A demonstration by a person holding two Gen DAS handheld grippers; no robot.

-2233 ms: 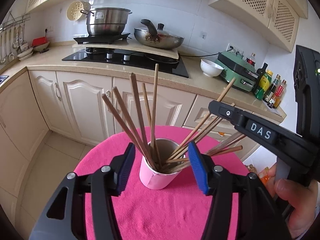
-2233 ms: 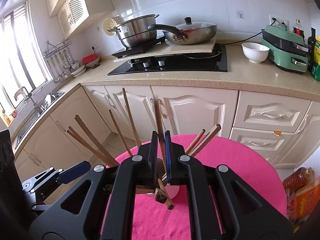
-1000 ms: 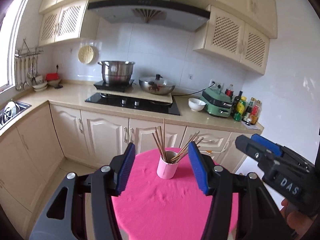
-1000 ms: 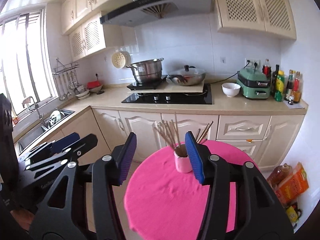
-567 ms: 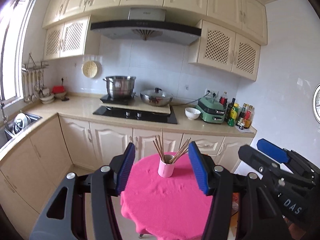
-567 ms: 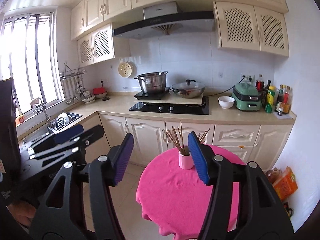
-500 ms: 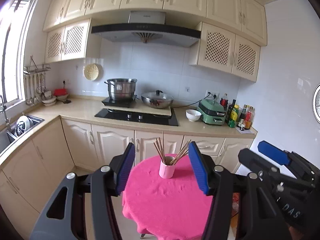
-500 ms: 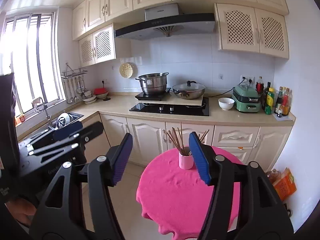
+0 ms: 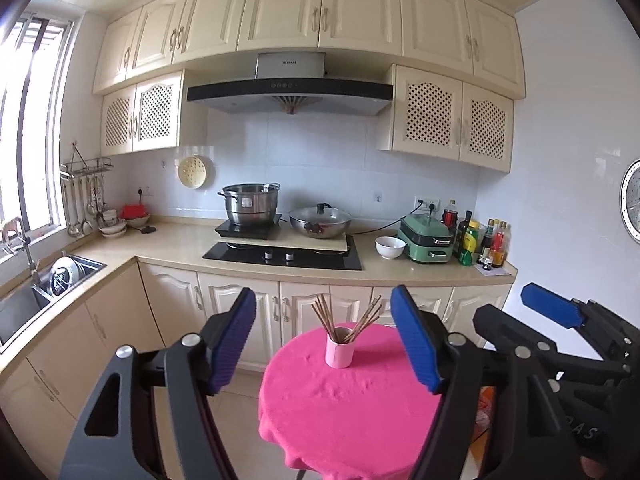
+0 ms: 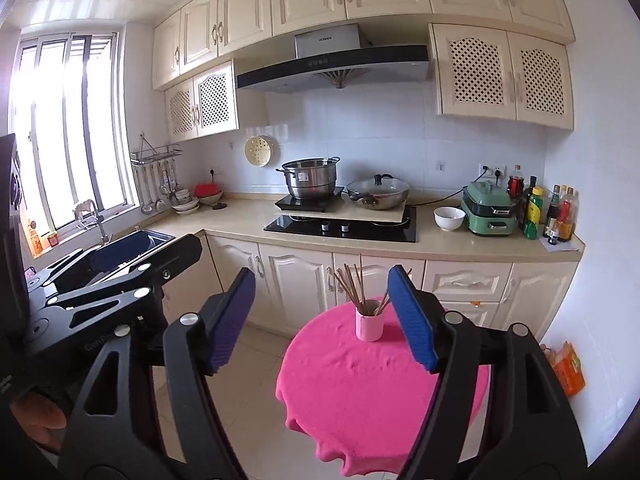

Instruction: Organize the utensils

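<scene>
A pink cup holding several wooden chopsticks stands upright on a round table with a pink cloth. Both grippers are far back from it and above table height. My left gripper has its jaws opening, with nothing between them. The jaws of my right gripper are opening too, and they are also empty. The cup shows only at a distance through each gap.
Behind the table runs a counter with a black hob, a steel pot, a lidded wok, a white bowl and bottles. A sink lies left. Orange packets sit on the floor by the right wall.
Both grippers have drawn back and up from the cup, so the table looks much smaller. The right gripper, earlier shut among the chopsticks, is open. Both sets of jaws stand wider.
</scene>
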